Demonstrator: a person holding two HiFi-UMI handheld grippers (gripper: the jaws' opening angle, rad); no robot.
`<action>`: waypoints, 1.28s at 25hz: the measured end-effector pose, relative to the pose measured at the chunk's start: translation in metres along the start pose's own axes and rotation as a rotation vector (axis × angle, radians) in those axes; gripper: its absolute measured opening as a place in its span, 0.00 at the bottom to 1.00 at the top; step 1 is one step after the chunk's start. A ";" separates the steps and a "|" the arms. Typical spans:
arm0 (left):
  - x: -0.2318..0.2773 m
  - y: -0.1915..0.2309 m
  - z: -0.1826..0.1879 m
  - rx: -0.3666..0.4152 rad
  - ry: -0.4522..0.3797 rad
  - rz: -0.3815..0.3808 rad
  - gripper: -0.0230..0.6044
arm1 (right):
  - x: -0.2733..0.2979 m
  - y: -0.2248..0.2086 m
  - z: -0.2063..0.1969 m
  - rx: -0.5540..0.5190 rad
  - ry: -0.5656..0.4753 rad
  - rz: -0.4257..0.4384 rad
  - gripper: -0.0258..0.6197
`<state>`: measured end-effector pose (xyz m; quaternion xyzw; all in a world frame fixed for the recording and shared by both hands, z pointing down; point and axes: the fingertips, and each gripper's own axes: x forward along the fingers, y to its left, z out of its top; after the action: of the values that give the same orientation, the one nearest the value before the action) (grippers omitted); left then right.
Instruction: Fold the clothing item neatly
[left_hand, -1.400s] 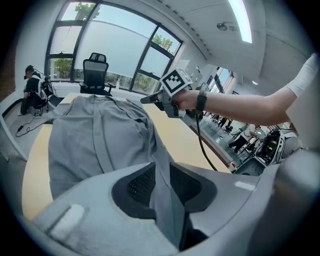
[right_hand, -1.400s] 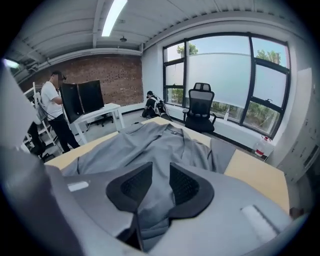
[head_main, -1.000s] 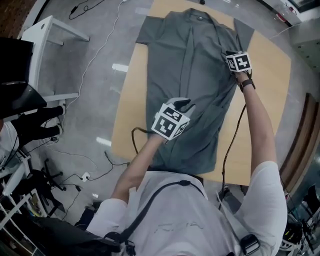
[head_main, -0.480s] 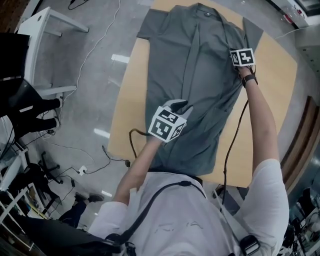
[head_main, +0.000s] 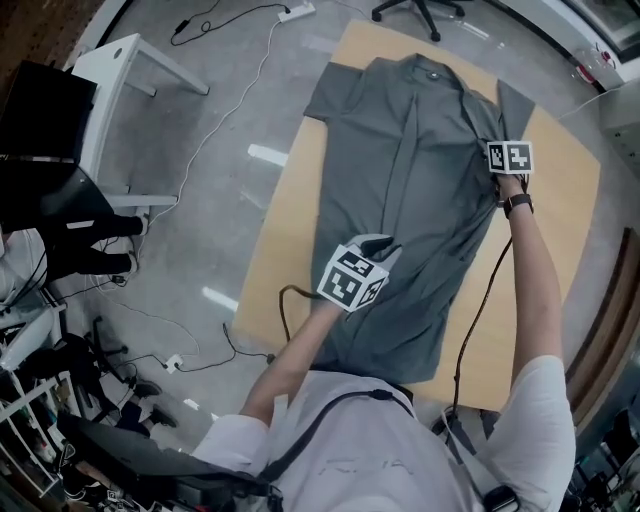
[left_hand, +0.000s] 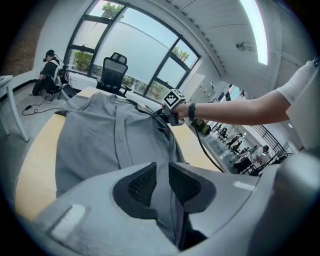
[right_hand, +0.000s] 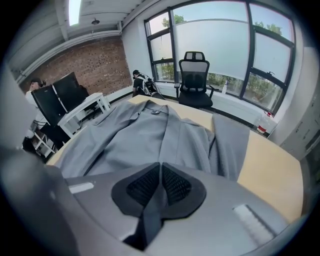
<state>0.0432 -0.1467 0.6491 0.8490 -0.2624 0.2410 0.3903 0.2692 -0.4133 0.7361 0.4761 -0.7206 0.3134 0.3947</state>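
Head view. Grey shirt (head_main: 420, 170) spread front-up on wooden table (head_main: 560, 260). Collar at the far end, hem at the near edge; long axis running away from the person, leaning slightly to one side. Left gripper (head_main: 378, 243) over the lower front, right gripper (head_main: 497, 140) at the far right side near the sleeve. No fold laid yet. Judged early: every fold remaining.

Left gripper view. Fingers (left_hand: 141, 184) closing, a ridge of shirt (left_hand: 95, 135) cloth between them. Placket leading off toward the collar.

Right gripper view. Fingers (right_hand: 176, 186) nearly together, pinching a thin dark fold of shirt (right_hand: 145, 135). Bare table (right_hand: 270, 160) to the right.
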 end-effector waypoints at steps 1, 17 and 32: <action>0.000 -0.001 0.000 0.002 0.001 -0.003 0.17 | -0.003 0.000 0.003 -0.008 -0.003 -0.002 0.08; 0.001 0.008 0.001 -0.026 -0.008 -0.015 0.17 | -0.027 0.075 0.115 0.035 -0.208 0.216 0.07; -0.043 0.039 0.018 -0.097 -0.119 0.034 0.17 | 0.042 0.124 0.193 -0.033 -0.186 0.182 0.07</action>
<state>-0.0100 -0.1717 0.6330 0.8373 -0.3109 0.1835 0.4106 0.0917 -0.5482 0.6684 0.4293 -0.7992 0.2906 0.3041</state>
